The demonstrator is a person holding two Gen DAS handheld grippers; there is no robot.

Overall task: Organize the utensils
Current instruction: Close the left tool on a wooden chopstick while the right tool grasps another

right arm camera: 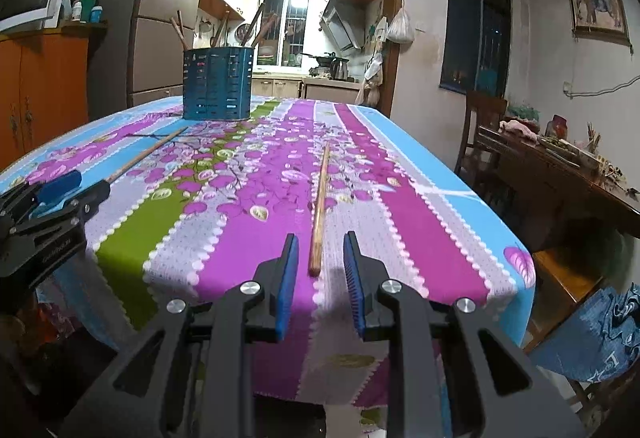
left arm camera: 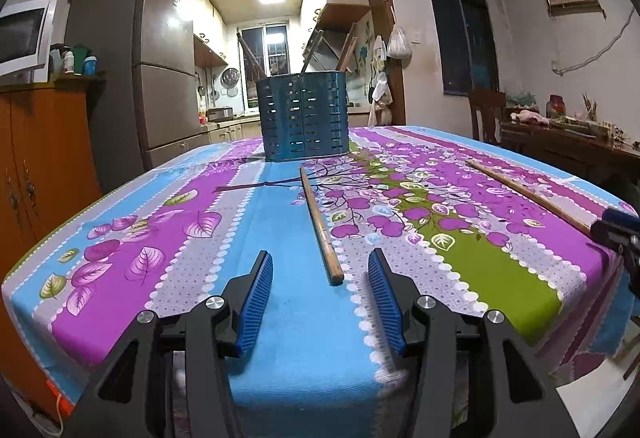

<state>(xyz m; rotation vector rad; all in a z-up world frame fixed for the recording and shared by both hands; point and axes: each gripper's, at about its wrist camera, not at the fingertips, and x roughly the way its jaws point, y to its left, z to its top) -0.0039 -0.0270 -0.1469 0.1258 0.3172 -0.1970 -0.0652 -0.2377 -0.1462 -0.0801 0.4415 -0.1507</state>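
Observation:
Two wooden chopsticks lie on the flowered tablecloth. One chopstick (left arm camera: pixel 321 225) lies lengthwise ahead of my left gripper (left arm camera: pixel 320 270), whose blue pads are open on either side of its near end. The other chopstick (right arm camera: pixel 320 202) lies ahead of my right gripper (right arm camera: pixel 320 250), open with its near end between the fingertips. A blue perforated utensil holder (left arm camera: pixel 303 116) stands at the far end of the table, with several chopsticks inside; it also shows in the right wrist view (right arm camera: pixel 218 83). Each gripper appears at the edge of the other's view: the right gripper (left arm camera: pixel 618 234), the left gripper (right arm camera: pixel 60 190).
The table (right arm camera: pixel 420 198) has its near edge just under both grippers and its right edge beside a wooden chair (right arm camera: pixel 484 134) and a cluttered sideboard (right arm camera: pixel 568 162). An orange cabinet (left arm camera: pixel 36 158) and a fridge (left arm camera: pixel 120 78) stand to the left.

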